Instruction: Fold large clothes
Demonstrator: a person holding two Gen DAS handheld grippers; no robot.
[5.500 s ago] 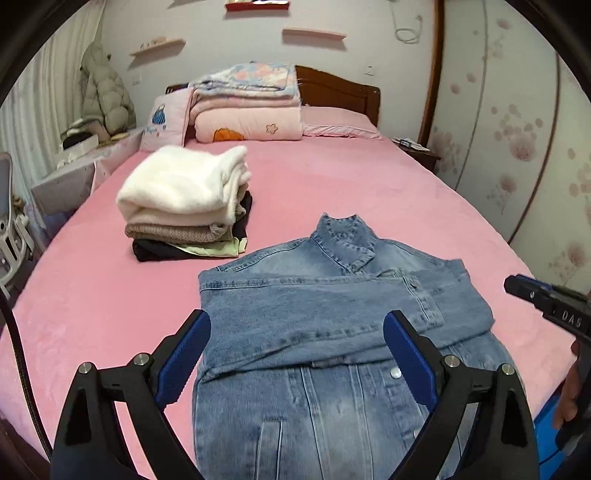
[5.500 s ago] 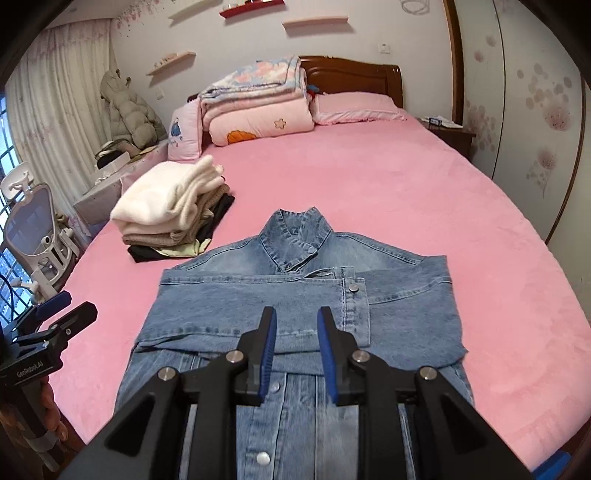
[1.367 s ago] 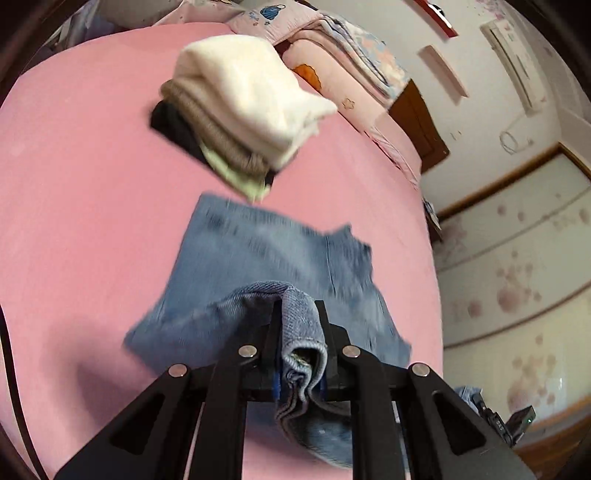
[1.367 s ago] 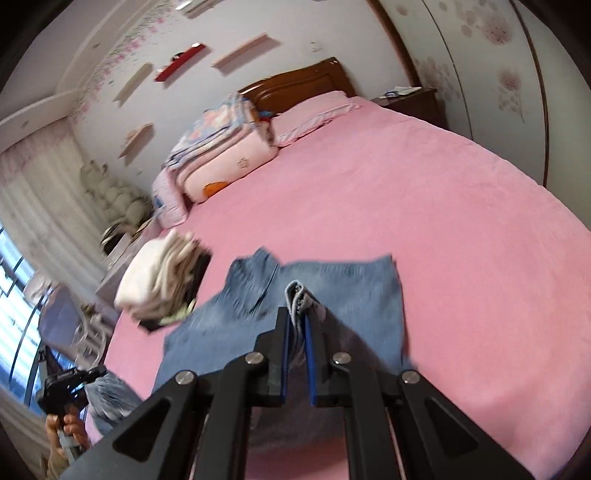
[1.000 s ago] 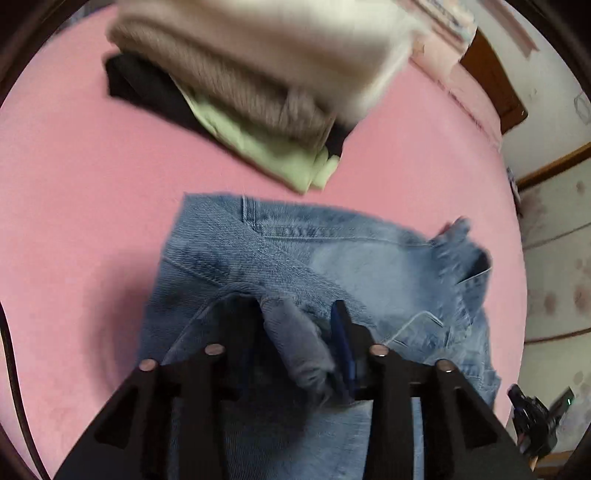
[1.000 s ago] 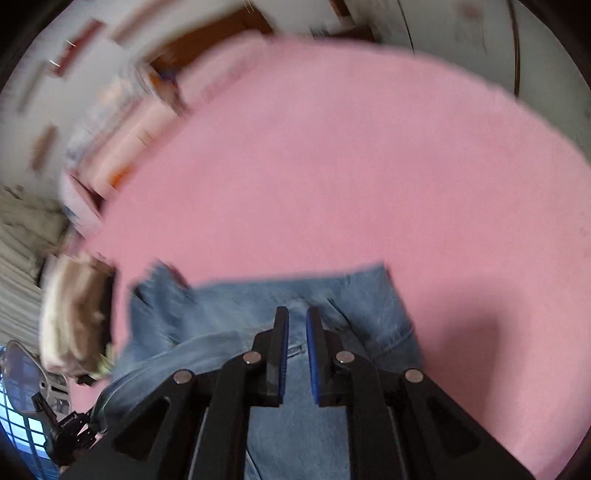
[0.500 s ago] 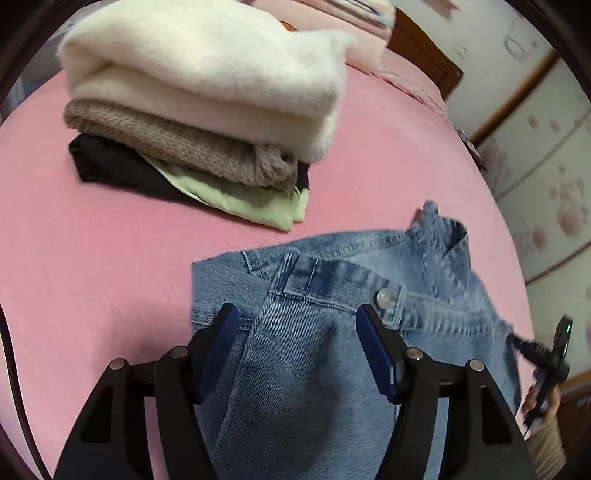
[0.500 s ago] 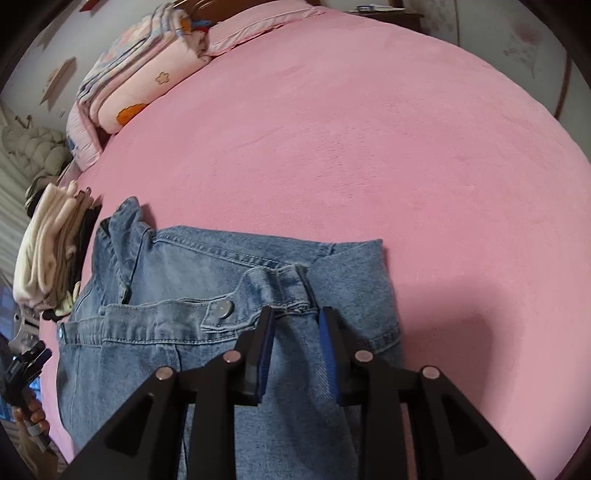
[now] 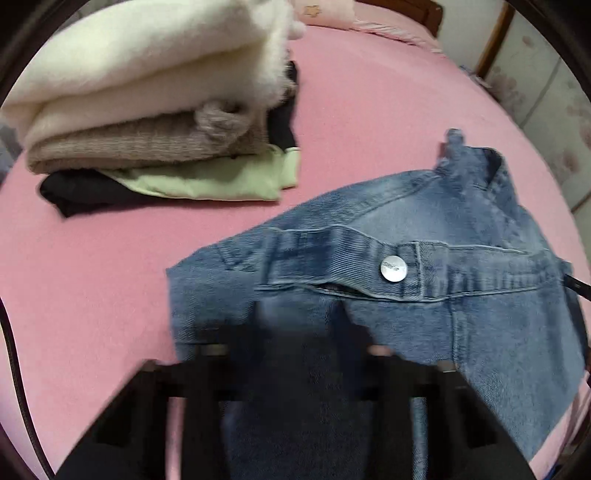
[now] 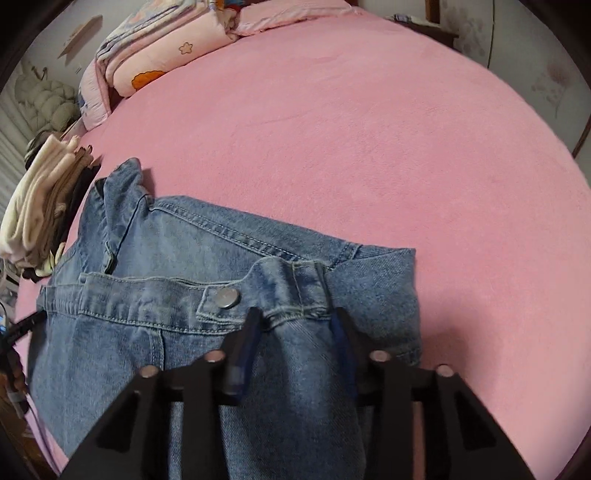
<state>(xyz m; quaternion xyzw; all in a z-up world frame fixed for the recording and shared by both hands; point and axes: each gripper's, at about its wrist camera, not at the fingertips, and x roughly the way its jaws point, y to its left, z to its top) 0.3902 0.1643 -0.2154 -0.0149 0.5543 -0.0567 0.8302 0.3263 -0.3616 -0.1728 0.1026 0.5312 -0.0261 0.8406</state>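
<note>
Jacket [image 10: 207, 266] folded in half on bed [image 10: 351, 122], hem over chest so it packs flat. Right gripper [image 10: 295, 325] jaws apart, hem fold loose between them. Left gripper [image 9: 299, 332] blurred, can't tell its state. Stack [image 9: 147, 103] far left, likely its destination.

Right gripper [image 10: 295, 328] is seen at 6 o'clock, fingers [image 10: 243, 343] parted, a raised ridge of the denim jacket [image 10: 184, 266] lying between them; contact with the cloth cannot be confirmed. Jacket is laid folded on the pink bed [image 10: 351, 129], hem band with metal button [image 10: 227, 298] just left of the fingers, collar [image 10: 122, 184] pointing toward 10 o'clock. Stack of folded clothes [image 10: 40, 206] is seen at 9 o'clock, near the collar. Folded quilts [image 10: 159, 48] are piled at 11 o'clock by a pink pillow [image 10: 291, 14] at 12 o'clock. Left gripper [image 10: 26, 323] is partly seen at the 8 o'clock edge, touching the jacket edge; its state cannot be told.
</note>
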